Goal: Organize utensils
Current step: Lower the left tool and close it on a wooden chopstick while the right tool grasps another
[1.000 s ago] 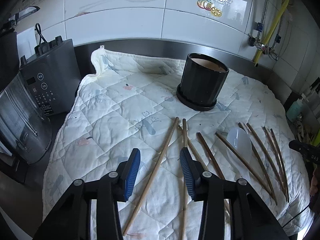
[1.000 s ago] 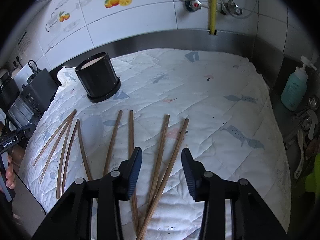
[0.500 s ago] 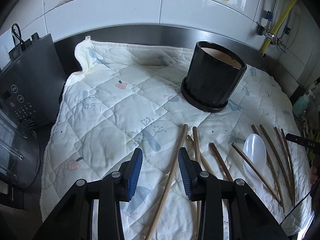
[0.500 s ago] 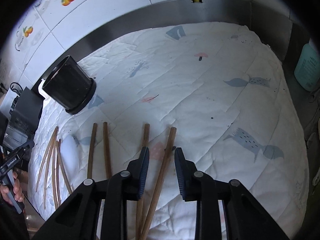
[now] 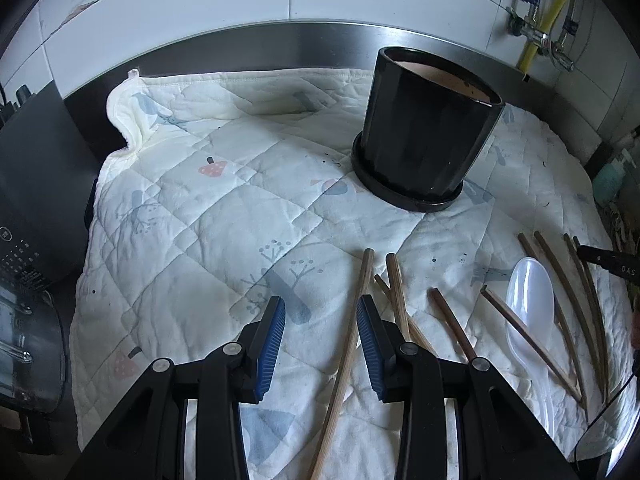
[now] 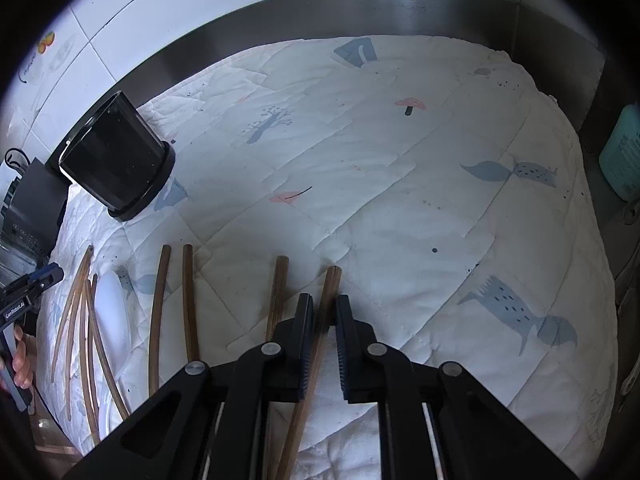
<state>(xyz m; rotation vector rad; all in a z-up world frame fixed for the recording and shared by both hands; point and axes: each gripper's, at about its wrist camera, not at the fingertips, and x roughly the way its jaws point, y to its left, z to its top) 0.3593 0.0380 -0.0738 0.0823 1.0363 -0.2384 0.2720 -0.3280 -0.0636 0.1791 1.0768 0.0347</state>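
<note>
Several wooden chopsticks lie on a quilted cloth in front of a black pot. My left gripper is open and low over the cloth. A light chopstick lies between its fingers, close to the right pad, untouched. In the right wrist view my right gripper has its jaws closed in on the rightmost dark chopstick, pads against its sides. A second chopstick lies just left of it. A white plastic spoon rests among the dark chopsticks.
The pot stands at the cloth's back left in the right wrist view. A dark appliance sits off the cloth's left edge. A teal soap bottle is at the right. A steel ledge and tiled wall close the back.
Both grippers sank toward the cloth and moved forward. The right jaws closed from wide apart onto the rightmost chopstick. The left gripper stayed open and now straddles the light chopstick.
</note>
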